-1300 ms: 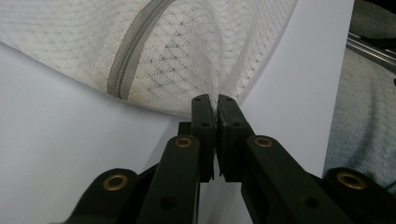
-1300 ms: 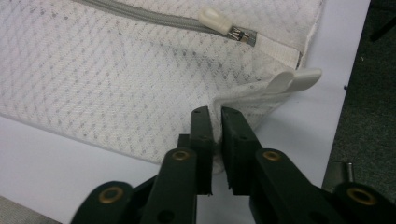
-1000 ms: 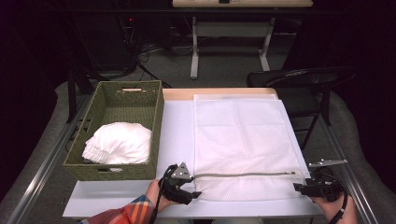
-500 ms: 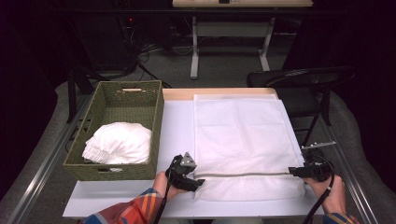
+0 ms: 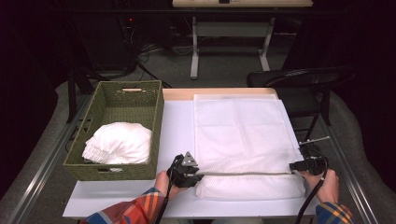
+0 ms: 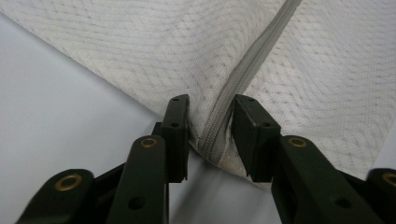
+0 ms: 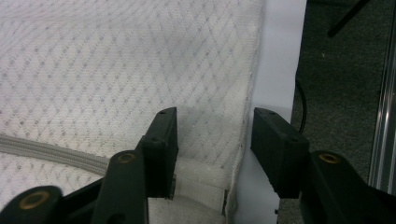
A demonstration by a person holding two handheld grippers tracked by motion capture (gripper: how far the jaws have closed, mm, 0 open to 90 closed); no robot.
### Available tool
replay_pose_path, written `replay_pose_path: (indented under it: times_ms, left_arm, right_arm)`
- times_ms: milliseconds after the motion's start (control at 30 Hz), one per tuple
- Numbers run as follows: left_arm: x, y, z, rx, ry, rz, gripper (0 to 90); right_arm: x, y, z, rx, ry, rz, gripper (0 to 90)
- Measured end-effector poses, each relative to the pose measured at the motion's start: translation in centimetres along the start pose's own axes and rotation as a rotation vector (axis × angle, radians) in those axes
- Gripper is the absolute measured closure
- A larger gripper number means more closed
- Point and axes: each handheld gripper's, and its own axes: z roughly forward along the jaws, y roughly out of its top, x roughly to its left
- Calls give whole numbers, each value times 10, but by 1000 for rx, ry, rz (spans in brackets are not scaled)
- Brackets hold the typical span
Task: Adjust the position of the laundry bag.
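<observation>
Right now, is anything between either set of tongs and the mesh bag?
Nothing visible. The left tongs straddle the mesh bag at its zipper end; the right tongs straddle its opposite edge. Both have just been closing.

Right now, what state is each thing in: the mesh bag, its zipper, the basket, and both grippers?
Mesh bag: lying flat on the table, near edge folded at the zipper.
Zipper: closed, stretched between the two grippers.
Basket: upright, holding a bundled white cloth.
Left gripper: jaws just closing, zipper end between them, pads not yet pressing.
Right gripper: jaws just closing, astride the bag's corner, still apart.
</observation>
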Motion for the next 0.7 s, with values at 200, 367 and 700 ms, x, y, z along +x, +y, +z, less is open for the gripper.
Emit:
replay_pose_path:
  times_ms: [200, 367, 700]
  left_arm:
    - [-1, 0, 0, 4, -12, 22, 814]
    - [-1, 0, -1, 2, -16, 14, 840]
    - [3, -8, -11, 21, -23, -1, 843]
  right_arm:
    - [6, -2, -2, -14, 11, -14, 733]
    - [7, -3, -2, -17, 19, -14, 804]
    - [19, -3, -4, -8, 43, -55, 844]
